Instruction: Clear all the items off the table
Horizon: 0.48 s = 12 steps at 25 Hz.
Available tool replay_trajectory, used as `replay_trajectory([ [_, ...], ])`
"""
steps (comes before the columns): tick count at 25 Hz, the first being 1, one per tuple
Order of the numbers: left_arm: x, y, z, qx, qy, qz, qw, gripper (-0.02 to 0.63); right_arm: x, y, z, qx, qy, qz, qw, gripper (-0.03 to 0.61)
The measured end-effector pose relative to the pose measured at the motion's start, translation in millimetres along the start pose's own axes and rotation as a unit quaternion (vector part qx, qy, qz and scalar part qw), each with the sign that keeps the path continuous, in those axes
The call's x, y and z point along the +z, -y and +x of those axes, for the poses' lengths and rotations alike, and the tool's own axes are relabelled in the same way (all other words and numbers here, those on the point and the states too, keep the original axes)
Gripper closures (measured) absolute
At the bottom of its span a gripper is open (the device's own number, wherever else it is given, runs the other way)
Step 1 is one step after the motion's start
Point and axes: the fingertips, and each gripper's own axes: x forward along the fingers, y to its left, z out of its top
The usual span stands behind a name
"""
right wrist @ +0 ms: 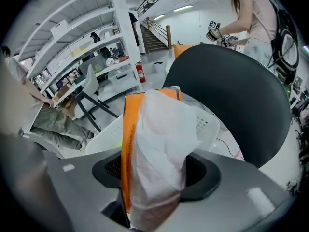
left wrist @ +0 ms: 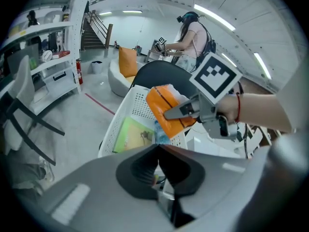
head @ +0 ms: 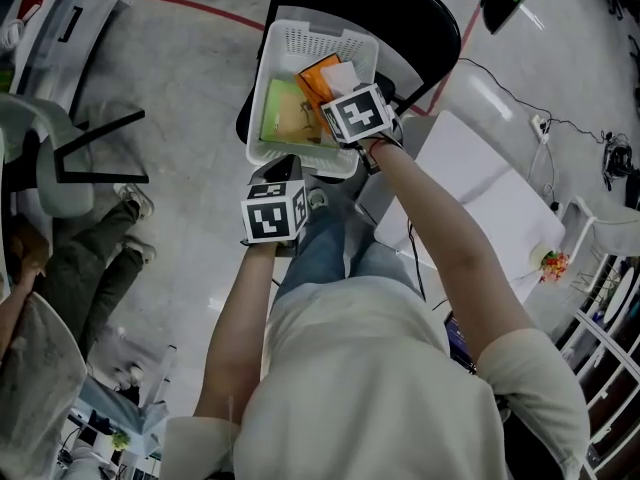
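Observation:
A white perforated basket [head: 258, 108] stands on a black chair [head: 420, 8]. In it lies a green packet [head: 285, 113]. My right gripper [head: 335, 93] is over the basket, shut on an orange packet [head: 318, 76] with a white wrapper [head: 342, 76] against it. In the right gripper view the packet [right wrist: 127, 144] and wrapper [right wrist: 161, 144] fill the jaws of the gripper [right wrist: 157, 178], above the basket [right wrist: 207, 124]. My left gripper [head: 283, 168] is at the basket's near rim, shut and empty [left wrist: 158, 146]. It faces the basket [left wrist: 116, 124], the green packet [left wrist: 130, 137] and the held orange packet [left wrist: 161, 105].
A white table [head: 480, 208] lies to the right of the chair, with cables beside it. A seated person's legs [head: 90, 258] and another chair base [head: 90, 158] are at the left. Shelves [left wrist: 43, 57] and a standing person [left wrist: 193, 37] are in the background.

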Motion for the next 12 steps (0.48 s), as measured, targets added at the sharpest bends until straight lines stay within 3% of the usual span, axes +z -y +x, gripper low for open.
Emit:
replay_trajectory([
  [12,-2.3,-16.7,9.8,0.001,-0.012,-0.006,0.9999,0.604,24.1,9.5,40.3,-0.006,-0.025,-0.028,0.999,0.287],
])
